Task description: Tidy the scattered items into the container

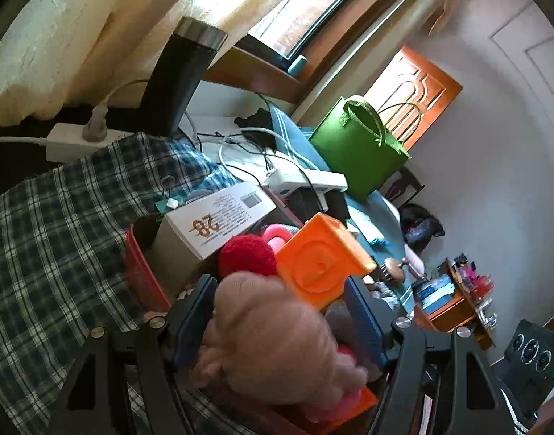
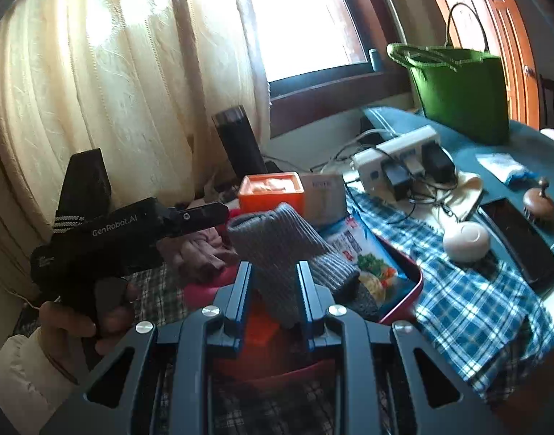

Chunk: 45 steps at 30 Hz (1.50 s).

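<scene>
Evidently the right gripper is pinching the grey sock in narrow jaws above the red container at lower centre, ready for dropping in, while the left gripper is hanging half-wide around a blurred pink plush.

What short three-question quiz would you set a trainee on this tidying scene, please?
1. True or false: the right gripper is shut on a grey ribbed knitted sock.
2. Which bag stands on the teal-covered table? A: a green felt tote bag. B: a brown paper sack. C: a black leather backpack.
3. Fill in the colour: the white cardboard box printed "28" rests in the ___ plastic container.

Key: 1 true; 2 A; 3 red.
</scene>
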Each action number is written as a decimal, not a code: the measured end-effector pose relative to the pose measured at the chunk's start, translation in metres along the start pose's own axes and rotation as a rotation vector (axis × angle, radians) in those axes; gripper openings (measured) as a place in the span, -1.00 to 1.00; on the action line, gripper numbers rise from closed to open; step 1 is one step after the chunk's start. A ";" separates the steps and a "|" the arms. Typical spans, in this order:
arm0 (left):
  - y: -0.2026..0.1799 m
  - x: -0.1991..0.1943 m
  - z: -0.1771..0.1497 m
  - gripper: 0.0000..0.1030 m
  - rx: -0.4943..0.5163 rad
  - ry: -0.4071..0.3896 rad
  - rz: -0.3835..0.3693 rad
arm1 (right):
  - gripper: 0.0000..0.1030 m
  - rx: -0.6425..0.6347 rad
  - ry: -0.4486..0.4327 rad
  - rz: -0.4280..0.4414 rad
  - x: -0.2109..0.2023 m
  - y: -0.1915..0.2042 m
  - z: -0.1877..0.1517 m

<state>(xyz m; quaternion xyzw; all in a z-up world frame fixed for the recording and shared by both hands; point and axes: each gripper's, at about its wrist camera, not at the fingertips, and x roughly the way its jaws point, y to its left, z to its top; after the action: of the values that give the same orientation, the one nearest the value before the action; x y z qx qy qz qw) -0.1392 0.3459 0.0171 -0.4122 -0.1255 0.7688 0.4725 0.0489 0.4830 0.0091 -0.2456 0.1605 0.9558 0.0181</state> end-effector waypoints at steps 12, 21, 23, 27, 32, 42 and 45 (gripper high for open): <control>0.005 -0.006 0.001 0.44 -0.022 0.008 -0.025 | 0.33 -0.254 0.027 0.067 0.044 0.080 0.005; 0.017 -0.020 0.008 0.44 -0.036 -0.016 -0.032 | -0.31 -0.178 0.104 0.156 0.082 0.071 0.013; 0.020 -0.025 0.009 0.44 -0.050 -0.027 -0.040 | -0.43 -0.192 0.107 0.155 0.080 0.074 0.013; 0.021 -0.046 0.012 0.44 -0.062 -0.069 -0.060 | -0.66 -0.174 0.070 0.156 0.064 0.072 0.019; 0.012 -0.064 0.013 0.44 -0.022 -0.099 -0.047 | -1.00 -0.126 -0.053 0.121 0.025 0.056 0.040; 0.034 -0.049 -0.008 0.44 -0.103 -0.029 -0.018 | -0.56 -0.196 0.085 0.237 0.027 0.063 0.005; 0.040 -0.061 -0.006 0.44 -0.108 -0.048 -0.002 | 0.42 -0.229 0.146 0.275 0.033 0.082 -0.019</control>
<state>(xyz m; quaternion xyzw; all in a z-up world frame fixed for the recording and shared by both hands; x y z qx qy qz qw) -0.1466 0.2728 0.0217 -0.4183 -0.1785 0.7700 0.4474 0.0198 0.3980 0.0018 -0.2903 0.0835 0.9410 -0.1522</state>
